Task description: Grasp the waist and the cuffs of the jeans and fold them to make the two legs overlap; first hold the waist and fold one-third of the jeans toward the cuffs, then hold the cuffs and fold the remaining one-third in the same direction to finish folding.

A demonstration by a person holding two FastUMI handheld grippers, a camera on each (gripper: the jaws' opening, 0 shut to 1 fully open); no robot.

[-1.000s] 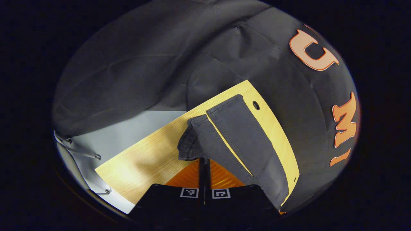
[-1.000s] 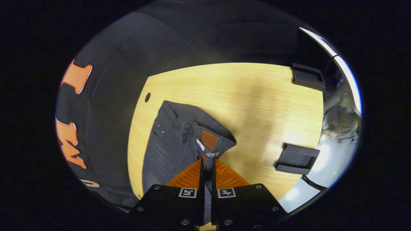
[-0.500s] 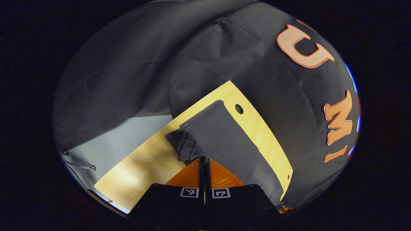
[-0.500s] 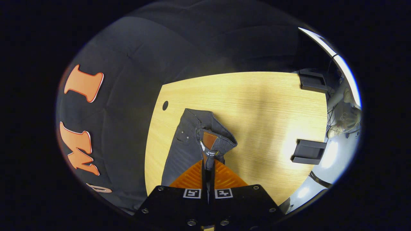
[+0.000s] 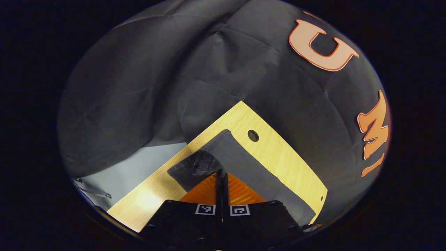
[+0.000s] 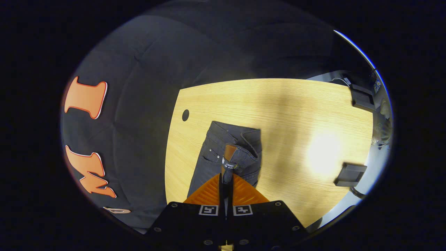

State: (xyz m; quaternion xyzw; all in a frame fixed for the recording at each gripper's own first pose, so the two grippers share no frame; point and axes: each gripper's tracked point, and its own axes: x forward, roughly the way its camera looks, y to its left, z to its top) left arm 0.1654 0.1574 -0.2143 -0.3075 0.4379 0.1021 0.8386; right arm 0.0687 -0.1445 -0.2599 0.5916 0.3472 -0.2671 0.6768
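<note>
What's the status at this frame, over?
Left gripper shut on the cuff of the dark grey denim jeans. Right gripper shut on the waist. Legs overlapped on the light wooden table.

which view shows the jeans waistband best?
Right gripper view: the waistband with its brown leather patch sits clamped in the right gripper, pocket rivets visible. Left gripper view shows the cuff end of the jeans, pinched by the left gripper.
</note>
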